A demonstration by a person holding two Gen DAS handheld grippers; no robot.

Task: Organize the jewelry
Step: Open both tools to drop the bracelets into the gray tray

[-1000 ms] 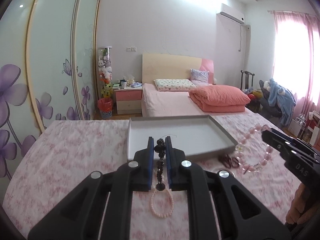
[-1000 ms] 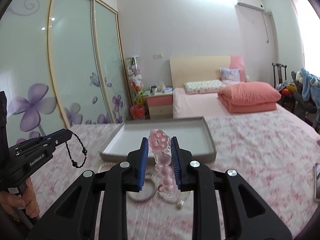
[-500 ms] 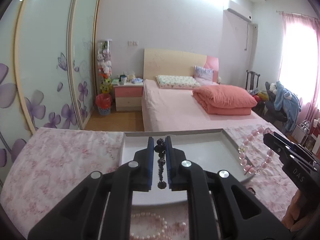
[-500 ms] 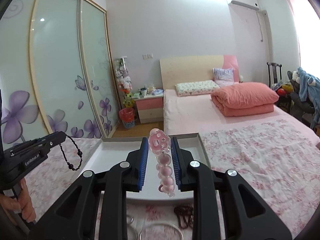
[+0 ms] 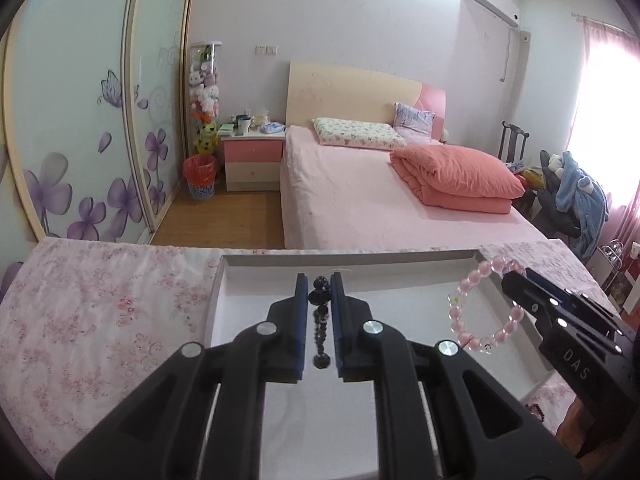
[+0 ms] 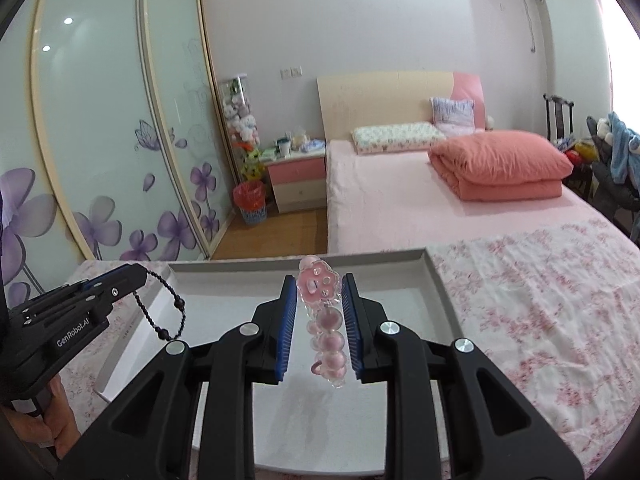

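My left gripper [image 5: 319, 280] is shut on a black bead bracelet [image 5: 320, 322], which hangs between its blue pads over the white tray [image 5: 348, 259]. My right gripper [image 6: 319, 282] is shut on a pink bead bracelet [image 6: 326, 334] with a flower charm, also above the tray [image 6: 434, 280]. In the left wrist view the right gripper [image 5: 510, 278] enters from the right with the pink bracelet [image 5: 482, 308] dangling as a loop. The right wrist view shows the left gripper [image 6: 140, 276] at the left, the black bracelet [image 6: 164, 312] hanging from it.
The tray lies on a pink floral cloth [image 5: 100, 312] [image 6: 540, 300]. A dark jewelry piece [image 5: 536, 410] lies on the cloth by the tray's right edge. Behind are a pink bed [image 5: 400, 200], a nightstand [image 5: 252, 164] and sliding wardrobe doors [image 6: 100, 140]. A hand [image 6: 36, 420] holds the left gripper.
Both grippers have moved forward over the tray, each keeping its bracelet. The pearl strand and rings on the cloth have dropped out of view below.
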